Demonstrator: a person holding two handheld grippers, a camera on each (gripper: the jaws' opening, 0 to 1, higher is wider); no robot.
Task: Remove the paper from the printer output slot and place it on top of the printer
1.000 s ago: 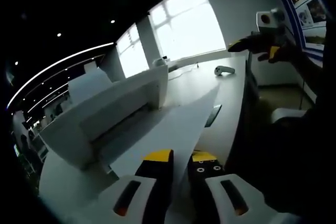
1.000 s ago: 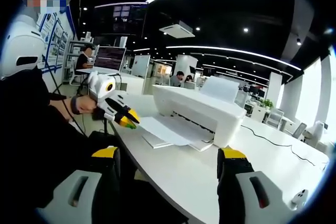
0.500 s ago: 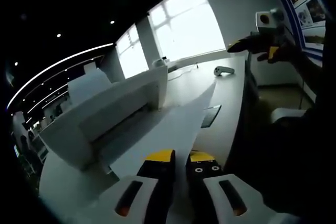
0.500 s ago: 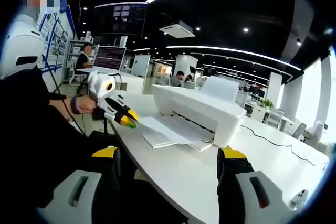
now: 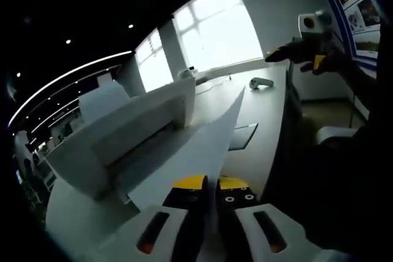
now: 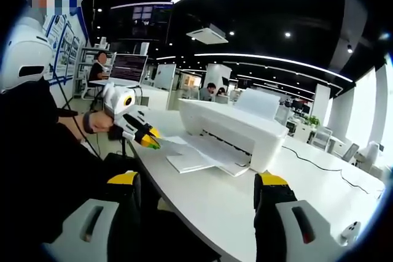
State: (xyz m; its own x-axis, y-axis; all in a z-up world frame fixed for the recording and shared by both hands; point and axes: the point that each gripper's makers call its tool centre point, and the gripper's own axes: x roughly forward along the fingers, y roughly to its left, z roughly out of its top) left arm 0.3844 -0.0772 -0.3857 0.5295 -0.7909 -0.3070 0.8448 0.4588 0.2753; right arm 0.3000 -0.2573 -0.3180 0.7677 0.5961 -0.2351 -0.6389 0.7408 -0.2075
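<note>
The paper (image 5: 202, 145) is pinched at its near edge by the left gripper (image 5: 210, 183), jaws clamped narrow on it, the sheet reaching toward 12 o'clock from the printer (image 5: 123, 133) tray on the tabletop (image 6: 295, 176). The right gripper (image 6: 199, 189) holds nothing, jaws wide.

A white sheet of paper (image 5: 202, 145) runs from the bottom centre of the left gripper view up toward the centre right, its far corner lifted and pointed. Its other end lies at the output slot of the white printer (image 5: 123, 133), a boxy machine at centre left with a raised rear tray on top.
</note>
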